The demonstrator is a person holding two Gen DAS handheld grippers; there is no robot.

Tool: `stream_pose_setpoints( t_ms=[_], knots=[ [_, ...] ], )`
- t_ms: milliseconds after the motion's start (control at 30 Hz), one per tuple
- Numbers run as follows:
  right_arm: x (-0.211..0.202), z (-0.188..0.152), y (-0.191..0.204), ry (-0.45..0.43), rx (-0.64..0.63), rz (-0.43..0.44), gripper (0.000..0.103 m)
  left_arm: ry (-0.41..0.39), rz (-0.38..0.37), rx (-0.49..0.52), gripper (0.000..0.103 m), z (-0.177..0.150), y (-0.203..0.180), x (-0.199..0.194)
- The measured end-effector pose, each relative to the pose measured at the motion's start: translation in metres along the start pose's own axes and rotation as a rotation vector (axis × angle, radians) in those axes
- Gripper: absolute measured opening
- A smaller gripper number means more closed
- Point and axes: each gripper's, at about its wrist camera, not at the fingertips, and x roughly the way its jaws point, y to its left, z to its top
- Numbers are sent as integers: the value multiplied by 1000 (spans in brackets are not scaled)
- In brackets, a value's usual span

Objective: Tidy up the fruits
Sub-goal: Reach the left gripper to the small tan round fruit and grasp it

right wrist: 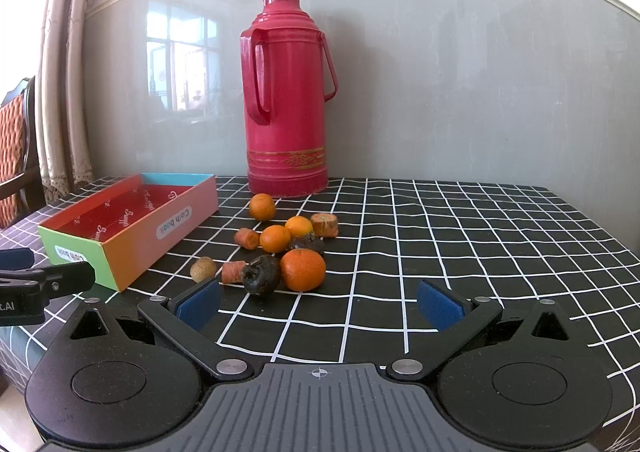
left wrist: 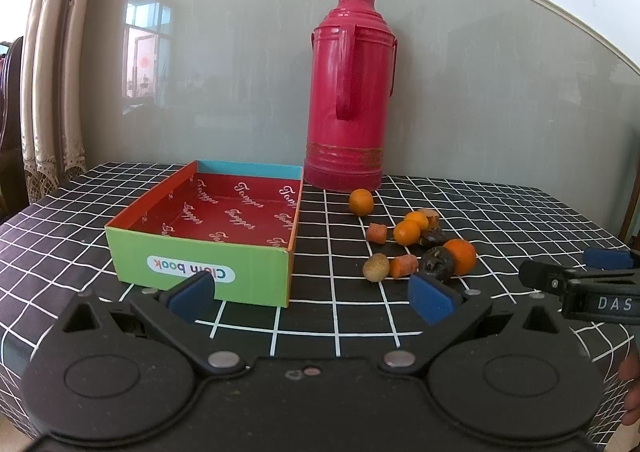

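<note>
A cluster of small fruits lies on the checked tablecloth: several oranges, the largest (right wrist: 303, 269) nearest me, also in the left wrist view (left wrist: 461, 256); dark wrinkled fruits (right wrist: 261, 275) (left wrist: 438, 262); carrot pieces (right wrist: 234, 271) (left wrist: 404, 266); a tan round fruit (right wrist: 203, 269) (left wrist: 376, 267). An open, empty "Cloth book" box (left wrist: 200, 260) (right wrist: 120, 248) with a red inside stands left of them. My left gripper (left wrist: 312, 297) is open in front of the box. My right gripper (right wrist: 319, 304) is open, just short of the fruits. Both are empty.
A tall red thermos (left wrist: 347, 92) (right wrist: 287, 100) stands at the back against the grey wall. Curtains (left wrist: 48, 92) hang at the left beyond the table edge. A chair (right wrist: 16, 156) stands at the far left.
</note>
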Motion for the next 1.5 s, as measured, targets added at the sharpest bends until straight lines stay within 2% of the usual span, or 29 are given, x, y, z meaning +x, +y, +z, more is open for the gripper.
stream_pose_setpoints(
  t_ms=[167, 233, 300, 367, 467, 533, 567, 600, 700, 800, 900, 1000, 1033, 1200, 1500],
  knots=[
    [-1, 4, -9, -12, 39, -16, 103, 33, -31, -37, 97, 3, -1, 6],
    [-1, 9, -17, -25, 57, -42, 103, 61, -50, 8, 96, 4, -11, 13],
    [1, 15, -25, -31, 71, -70, 103, 77, -86, 74, 87, 3, -25, 21],
    [4, 20, -31, -38, 78, -93, 103, 81, -95, 99, 65, 3, -36, 28],
    [14, 27, -39, -48, 102, -114, 103, 101, -131, 91, 62, 4, -45, 44],
    [21, 30, -43, -53, 114, -119, 103, 101, -120, 103, 59, 7, -49, 57],
    [25, 31, -45, -52, 115, -122, 103, 108, -115, 110, 52, 8, -50, 64],
    [30, 31, -46, -49, 111, -124, 103, 113, -111, 110, 49, 10, -50, 71],
    [42, 28, -45, -36, 88, -122, 103, 127, -91, 112, 47, 12, -47, 87],
    [55, 29, -47, -23, 94, -118, 103, 158, -94, 119, 39, 12, -45, 102],
    [64, 28, -51, -12, 112, -126, 103, 184, -105, 108, 36, 13, -44, 114],
    [67, 29, -55, -5, 125, -131, 103, 204, -106, 112, 23, 12, -46, 124],
    [67, 28, -56, -4, 125, -131, 103, 213, -110, 105, 15, 11, -46, 126],
    [68, 28, -56, 0, 115, -129, 103, 197, -116, 94, 15, 13, -43, 125],
    [66, 31, -41, -6, 116, -112, 103, 42, -48, 56, 15, 31, -19, 81]
  ],
)
